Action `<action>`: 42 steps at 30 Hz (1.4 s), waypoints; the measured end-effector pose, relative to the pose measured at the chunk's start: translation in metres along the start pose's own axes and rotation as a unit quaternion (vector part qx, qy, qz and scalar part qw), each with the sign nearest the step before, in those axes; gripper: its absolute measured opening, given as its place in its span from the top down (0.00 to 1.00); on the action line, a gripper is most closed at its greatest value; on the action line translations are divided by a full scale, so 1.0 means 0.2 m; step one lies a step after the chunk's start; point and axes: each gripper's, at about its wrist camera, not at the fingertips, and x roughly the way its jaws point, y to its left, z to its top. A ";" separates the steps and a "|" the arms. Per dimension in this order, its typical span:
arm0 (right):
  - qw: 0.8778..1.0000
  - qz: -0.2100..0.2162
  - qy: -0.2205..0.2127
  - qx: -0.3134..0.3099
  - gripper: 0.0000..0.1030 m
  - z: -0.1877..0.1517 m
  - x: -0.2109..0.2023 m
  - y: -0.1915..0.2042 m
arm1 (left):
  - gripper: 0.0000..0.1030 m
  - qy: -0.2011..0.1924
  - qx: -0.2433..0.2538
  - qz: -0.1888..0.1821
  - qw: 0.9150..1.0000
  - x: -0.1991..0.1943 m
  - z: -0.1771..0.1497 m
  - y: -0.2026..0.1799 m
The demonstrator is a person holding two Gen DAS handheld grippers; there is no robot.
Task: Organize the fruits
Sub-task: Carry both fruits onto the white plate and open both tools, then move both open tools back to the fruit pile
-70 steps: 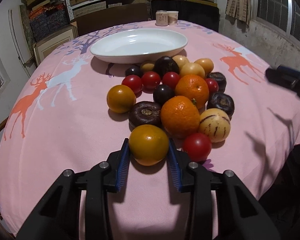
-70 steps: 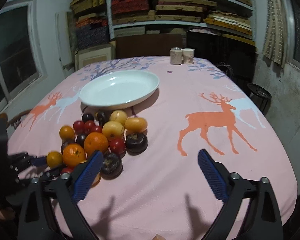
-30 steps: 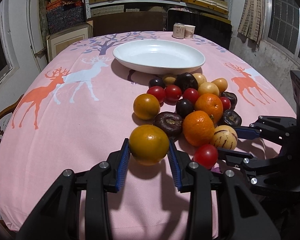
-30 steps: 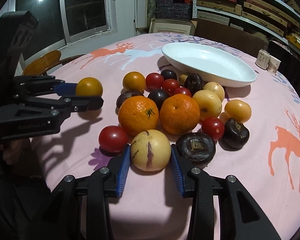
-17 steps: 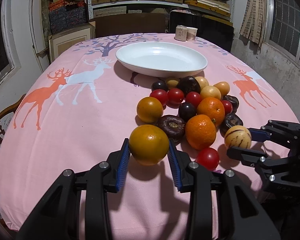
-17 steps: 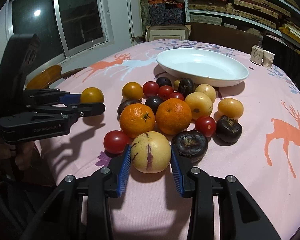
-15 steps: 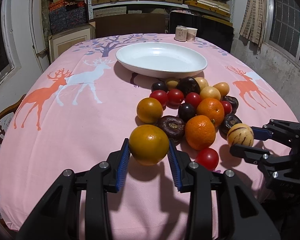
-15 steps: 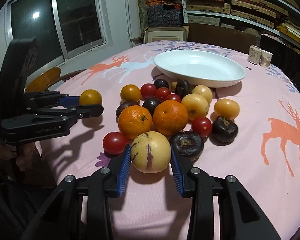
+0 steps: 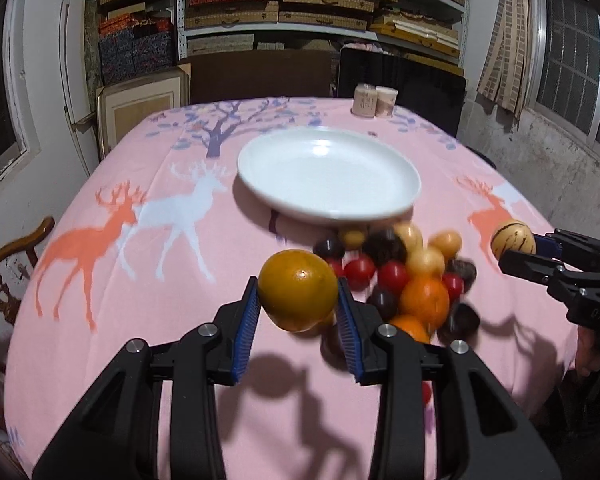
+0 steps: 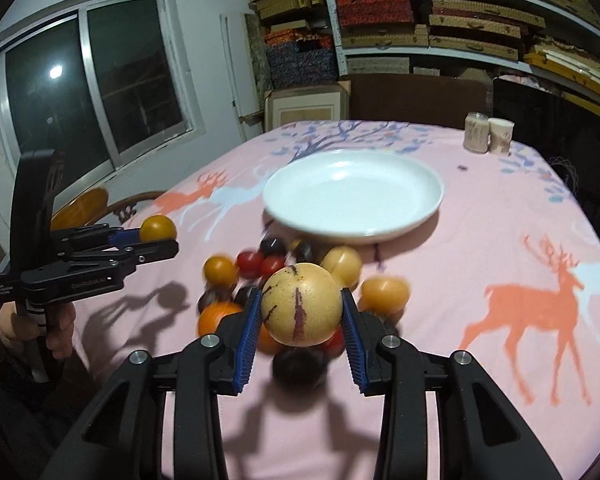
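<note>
My left gripper (image 9: 298,312) is shut on an orange-yellow round fruit (image 9: 298,290) and holds it in the air above the near side of the fruit pile (image 9: 400,276). It also shows in the right wrist view (image 10: 158,229). My right gripper (image 10: 300,320) is shut on a pale yellow fruit with purple streaks (image 10: 301,309), lifted above the pile (image 10: 284,272); this fruit shows in the left wrist view (image 9: 513,243). The empty white plate (image 9: 329,174) (image 10: 354,196) sits beyond the pile.
The table wears a pink cloth with deer prints (image 9: 112,216). Two small cups (image 9: 374,101) (image 10: 486,133) stand at the far edge. A wooden chair (image 9: 8,256) is at the left. Shelves of boxes (image 9: 320,4) fill the back wall.
Both grippers have risen and moved toward the plate with their fruits. The pile now lies lower and is partly hidden behind the held fruits.
</note>
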 end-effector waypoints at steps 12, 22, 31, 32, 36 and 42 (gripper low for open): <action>0.996 -0.077 0.052 0.000 0.62 0.65 0.77 -0.42 | 0.64 0.075 -0.019 -0.034 0.996 0.86 0.77 0.05; 0.983 -0.117 0.127 -0.067 0.62 0.75 1.26 -0.43 | 0.64 0.176 -0.009 -0.001 0.984 1.42 0.86 0.09; 0.984 -0.139 0.082 -0.072 0.33 0.79 1.05 -0.42 | 0.32 0.116 -0.051 -0.015 0.992 1.17 0.88 0.16; 0.985 -0.139 0.069 -0.073 0.33 0.78 0.98 -0.41 | 0.32 0.105 -0.052 -0.019 0.993 1.10 0.87 0.16; 0.990 -0.116 0.020 -0.076 0.33 0.64 0.60 -0.29 | 0.19 0.039 -0.008 -0.011 0.999 0.67 0.71 0.10; 0.994 -0.103 -0.016 -0.037 0.29 0.21 0.20 -0.14 | 0.12 -0.023 0.100 -0.010 0.995 0.19 0.24 -0.08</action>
